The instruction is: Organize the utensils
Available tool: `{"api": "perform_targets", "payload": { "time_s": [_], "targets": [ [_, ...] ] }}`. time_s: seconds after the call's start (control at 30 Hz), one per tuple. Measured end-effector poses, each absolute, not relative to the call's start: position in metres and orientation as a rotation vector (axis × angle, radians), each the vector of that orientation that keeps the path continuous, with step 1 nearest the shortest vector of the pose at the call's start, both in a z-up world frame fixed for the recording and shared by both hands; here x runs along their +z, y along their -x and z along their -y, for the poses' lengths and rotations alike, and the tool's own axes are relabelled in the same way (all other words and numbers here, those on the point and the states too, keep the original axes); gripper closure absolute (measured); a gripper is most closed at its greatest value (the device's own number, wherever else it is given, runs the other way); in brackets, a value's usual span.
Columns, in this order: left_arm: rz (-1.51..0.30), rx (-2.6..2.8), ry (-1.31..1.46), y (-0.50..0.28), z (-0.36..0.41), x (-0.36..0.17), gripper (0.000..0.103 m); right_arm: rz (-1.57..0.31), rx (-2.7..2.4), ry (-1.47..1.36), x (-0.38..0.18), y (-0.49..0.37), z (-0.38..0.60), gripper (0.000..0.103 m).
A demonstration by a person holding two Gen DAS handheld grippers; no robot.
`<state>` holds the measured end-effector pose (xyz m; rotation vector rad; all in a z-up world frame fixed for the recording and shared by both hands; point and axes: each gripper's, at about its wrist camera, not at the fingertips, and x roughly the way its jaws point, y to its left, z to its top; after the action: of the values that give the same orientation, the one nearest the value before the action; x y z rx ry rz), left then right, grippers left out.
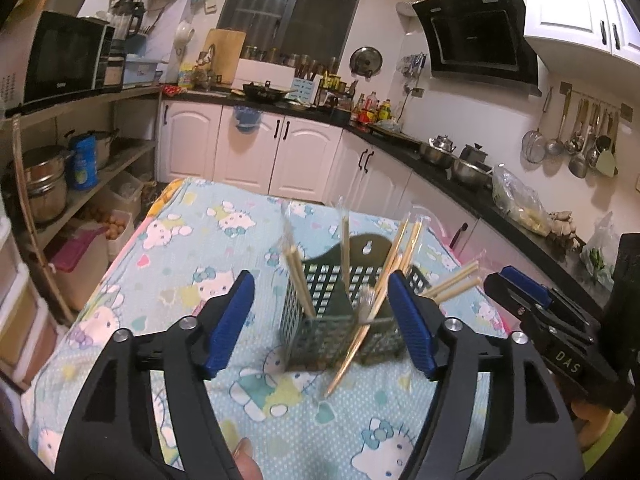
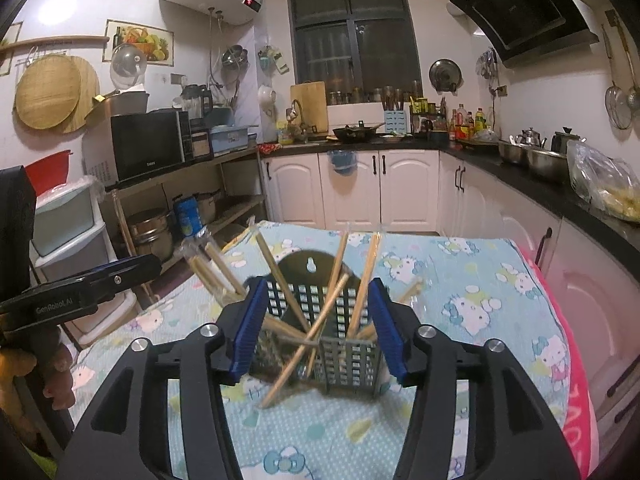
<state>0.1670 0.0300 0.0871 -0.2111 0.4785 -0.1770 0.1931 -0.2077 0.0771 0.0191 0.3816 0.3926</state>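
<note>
**Both grippers open before the chopstick holder**

Left wrist view: nearest the lens, the left gripper (image 1: 322, 322) stands with its blue pads (image 1: 226, 320) spread wide and nothing pressed between them. Just past the fingertips sits the green perforated utensil holder (image 1: 340, 312) on the table's Hello Kitty cloth (image 1: 192, 256). Wooden chopsticks (image 1: 298, 276) lean out of it at several angles; some wear clear plastic sleeves. One pair (image 1: 354, 348) hangs tilted in front of the holder — its blurred lower end is close above the cloth, and whether it touches I cannot tell. To the right, the right gripper (image 1: 524, 292) shows from the side, with chopstick ends (image 1: 456, 284) pointing towards it.

Right wrist view: the right gripper (image 2: 318, 326) is also parted, its pads (image 2: 250, 326) on either side of the holder (image 2: 344, 352) but not gripping it. Chopsticks (image 2: 360, 280) cross inside the two compartments, and one (image 2: 294, 364) slants out over the front edge. At far left, the left gripper (image 2: 120, 272) shows in a person's hand (image 2: 36, 364). Behind lie kitchen counters (image 2: 520, 176) and a microwave (image 2: 148, 144).
</note>
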Motion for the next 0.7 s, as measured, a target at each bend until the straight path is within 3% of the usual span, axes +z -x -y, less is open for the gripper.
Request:
{"api": "perform_targets", "payload": {
  "time_s": [0.1, 0.2, 0.3, 0.47, 0.7],
  "targets": [
    [-0.485, -0.169, 0.21, -0.159, -0.03, 0.081, 0.029, -0.395, 0.389, -0.027, 0.07, -0.185, 0.211, 0.047],
    [-0.486, -0.156, 0.208, -0.152, -0.029, 0.078, 0.019, -0.405, 0.382, -0.034, 0.065, -0.178, 0.213, 0.037],
    [-0.49, -0.154, 0.202, -0.145, -0.028, 0.076, 0.013, -0.41, 0.374, -0.038, 0.059, -0.17, 0.216, 0.031],
    [-0.493, -0.137, 0.195, -0.132, -0.027, 0.069, 0.012, -0.427, 0.371, -0.04, 0.049, -0.157, 0.221, 0.019],
    [-0.52, -0.132, 0.188, -0.118, -0.021, 0.052, 0.012, -0.445, 0.361, -0.035, 0.035, -0.14, 0.224, 0.013]
  ]
}}
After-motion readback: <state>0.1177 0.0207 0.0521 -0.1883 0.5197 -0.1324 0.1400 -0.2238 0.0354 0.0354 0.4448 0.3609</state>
